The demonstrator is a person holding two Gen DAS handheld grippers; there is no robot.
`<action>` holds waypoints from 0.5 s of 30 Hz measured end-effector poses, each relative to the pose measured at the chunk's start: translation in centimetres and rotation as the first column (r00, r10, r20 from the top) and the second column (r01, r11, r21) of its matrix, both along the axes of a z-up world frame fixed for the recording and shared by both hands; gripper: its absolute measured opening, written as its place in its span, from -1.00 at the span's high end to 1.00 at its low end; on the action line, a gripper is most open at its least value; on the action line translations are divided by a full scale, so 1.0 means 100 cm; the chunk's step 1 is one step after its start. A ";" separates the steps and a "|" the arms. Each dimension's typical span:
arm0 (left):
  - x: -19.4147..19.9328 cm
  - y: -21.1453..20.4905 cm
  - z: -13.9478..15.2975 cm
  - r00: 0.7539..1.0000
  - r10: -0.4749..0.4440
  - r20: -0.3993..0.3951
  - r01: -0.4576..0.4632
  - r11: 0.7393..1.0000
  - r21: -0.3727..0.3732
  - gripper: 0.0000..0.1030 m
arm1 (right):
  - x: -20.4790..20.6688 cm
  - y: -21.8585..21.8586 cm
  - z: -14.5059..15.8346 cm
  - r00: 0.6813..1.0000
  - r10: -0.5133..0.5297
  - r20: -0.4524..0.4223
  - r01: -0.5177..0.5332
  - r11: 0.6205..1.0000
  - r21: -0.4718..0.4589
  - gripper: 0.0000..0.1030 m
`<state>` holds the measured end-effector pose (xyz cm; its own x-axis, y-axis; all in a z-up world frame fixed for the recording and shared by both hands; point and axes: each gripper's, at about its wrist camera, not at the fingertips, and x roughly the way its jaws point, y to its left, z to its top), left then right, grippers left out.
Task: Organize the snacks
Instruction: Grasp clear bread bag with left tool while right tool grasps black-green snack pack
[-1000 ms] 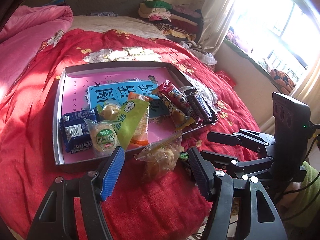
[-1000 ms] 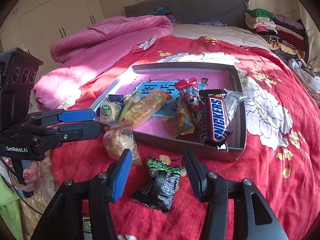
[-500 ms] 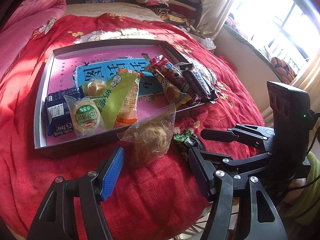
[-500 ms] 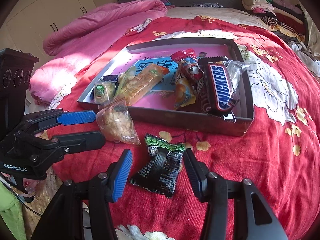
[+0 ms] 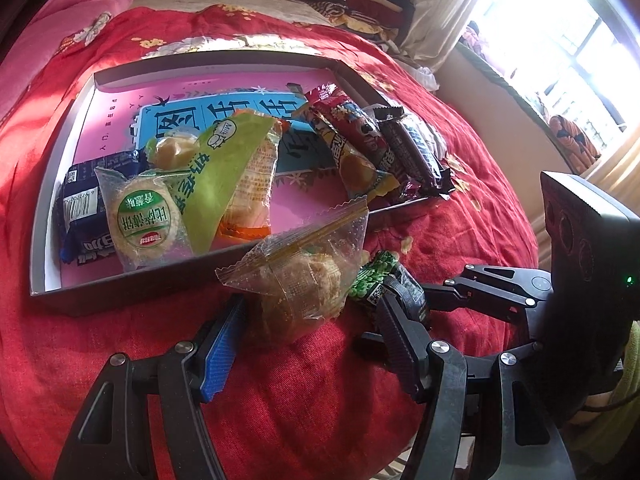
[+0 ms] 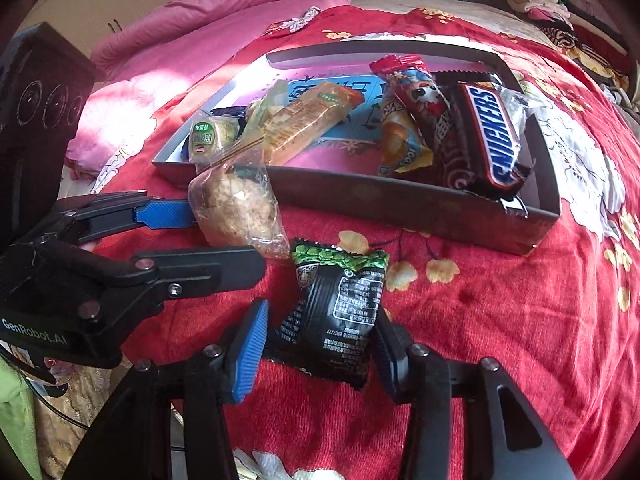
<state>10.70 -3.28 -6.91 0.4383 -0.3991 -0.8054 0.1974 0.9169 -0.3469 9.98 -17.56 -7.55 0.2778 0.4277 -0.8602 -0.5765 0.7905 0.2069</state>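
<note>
Everything sits around the shallow grey tray on the red flowered bedspread. Just outside the tray's near wall, leaning against it, lies a clear crinkly bag of pale crumbly pastry. The left gripper straddles it with its jaws released: the ribbed blue pad stands just beside one side of the bag and the black pad is apart from the other side, so nothing is clamped.

Next to the pastry bag, a little farther out from the tray wall, lies a glossy black packet with a green printed top, puffy and creased. The right gripper has it between its jaws, which are closing; whether the pads already press the foil I cannot tell, though a sliver of gap shows at the blue pad.

Inside the tray, on a pink and blue printed sheet, lie a shiny brown Snickers bar, a red wrapper with a cartoon print, a long clear-wrapped biscuit bar and a round cake with a green label.
</note>
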 end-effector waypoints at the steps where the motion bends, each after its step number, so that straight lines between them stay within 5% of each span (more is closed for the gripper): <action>1: 0.001 0.000 -0.001 1.000 0.002 -0.003 -0.002 1.000 -0.005 -0.32 | 0.001 0.000 0.000 1.000 -0.002 0.000 0.002 1.000 0.007 0.12; 8: 0.004 -0.001 -0.007 1.000 0.011 -0.008 -0.011 1.000 -0.015 -0.27 | 0.006 -0.001 -0.001 1.000 -0.001 0.002 0.001 1.000 0.025 0.27; 15: 0.006 0.000 -0.009 1.000 0.015 -0.005 -0.015 1.000 0.008 0.11 | 0.008 -0.009 0.005 1.000 -0.020 0.004 0.020 0.999 0.041 0.37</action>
